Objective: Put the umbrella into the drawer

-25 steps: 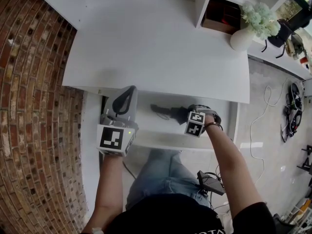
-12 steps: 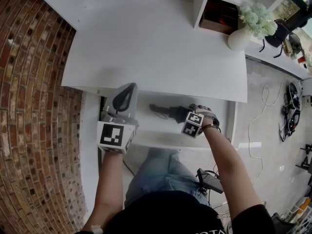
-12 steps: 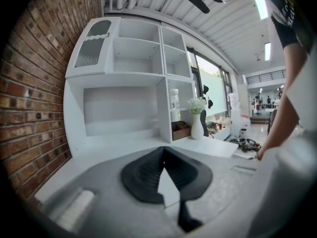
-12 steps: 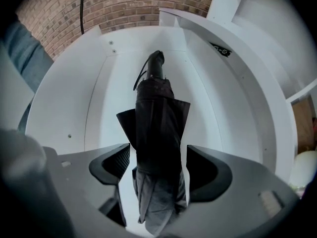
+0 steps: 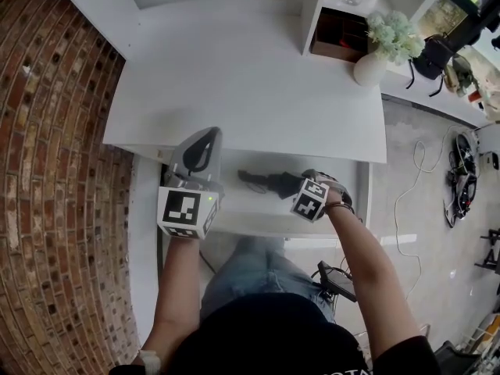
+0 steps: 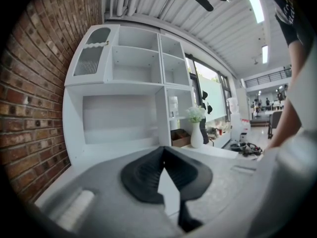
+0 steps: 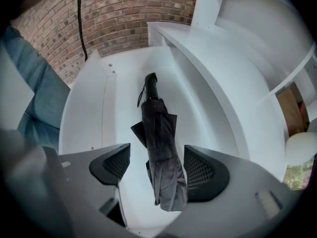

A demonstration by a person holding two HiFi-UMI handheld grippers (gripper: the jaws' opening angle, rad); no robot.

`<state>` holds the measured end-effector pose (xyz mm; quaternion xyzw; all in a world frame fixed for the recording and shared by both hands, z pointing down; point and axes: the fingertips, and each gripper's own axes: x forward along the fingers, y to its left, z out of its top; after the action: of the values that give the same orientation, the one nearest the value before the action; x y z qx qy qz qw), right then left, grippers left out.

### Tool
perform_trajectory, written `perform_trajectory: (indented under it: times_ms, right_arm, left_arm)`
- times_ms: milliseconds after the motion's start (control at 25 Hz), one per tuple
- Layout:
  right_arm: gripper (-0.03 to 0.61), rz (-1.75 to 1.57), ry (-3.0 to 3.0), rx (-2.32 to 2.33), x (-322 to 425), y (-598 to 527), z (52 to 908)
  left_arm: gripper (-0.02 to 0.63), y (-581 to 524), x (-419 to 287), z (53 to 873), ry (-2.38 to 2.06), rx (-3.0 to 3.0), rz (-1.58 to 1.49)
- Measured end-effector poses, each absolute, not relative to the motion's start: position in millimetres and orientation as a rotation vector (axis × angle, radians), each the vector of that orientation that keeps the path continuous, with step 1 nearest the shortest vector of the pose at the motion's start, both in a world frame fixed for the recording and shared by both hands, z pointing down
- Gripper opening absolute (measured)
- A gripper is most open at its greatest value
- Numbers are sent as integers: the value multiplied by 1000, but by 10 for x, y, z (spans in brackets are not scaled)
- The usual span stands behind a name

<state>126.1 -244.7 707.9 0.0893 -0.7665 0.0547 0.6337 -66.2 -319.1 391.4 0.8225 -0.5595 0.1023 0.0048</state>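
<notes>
Here, the folded black fabric umbrella (image 7: 159, 133) is seen lying flat on the floor of the open white drawer (image 7: 119, 93), at the lower centre of the head view, below the white desk top (image 5: 250, 84). The right gripper (image 7: 157, 168) is held above it; its jaws have just been opening and are spread wide, with the umbrella's end framed between them, ungripped. The left gripper (image 5: 199, 153), at centre left, is closed on nothing.
</notes>
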Motion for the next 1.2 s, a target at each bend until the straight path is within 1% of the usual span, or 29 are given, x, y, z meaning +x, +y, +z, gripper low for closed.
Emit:
perform_trajectory:
  times_ms: [440, 520, 600, 680, 760, 840, 1080, 1160, 1200]
  right_arm:
    - [334, 341, -1836, 341, 1187, -2369, 6572]
    - [318, 348, -1870, 396, 1176, -2416, 6453]
    - [259, 349, -1907, 457, 1172, -2467, 6324]
    - [230, 364, -1935, 519, 1190, -2504, 6199]
    - [182, 387, -1966, 582, 1225, -2534, 6075]
    - [163, 411, -2006, 636, 1258, -2549, 5942]
    - [25, 373, -2115, 784, 1375, -2610, 5442]
    - [5, 385, -2139, 812, 1409, -2602, 5287]
    - [5, 394, -2152, 822, 1422, -2595, 5218]
  left_arm:
    - [-3, -3172, -648, 3732, -1764, 2608, 265]
    - [-3, -3175, -653, 3703, -1768, 2614, 255]
    - [-3, -3177, -658, 3672, -1772, 2620, 244]
    - [-3, -3182, -660, 3636, -1775, 2626, 232]
    - [-3, -3185, -655, 3598, -1777, 2633, 220]
    - [-3, -3185, -644, 3561, -1778, 2642, 211]
    - [-3, -3194, -622, 3461, -1790, 2662, 182]
    - [-3, -3203, -615, 3434, -1795, 2665, 172]
    - [-3, -3206, -608, 3420, -1798, 2667, 166]
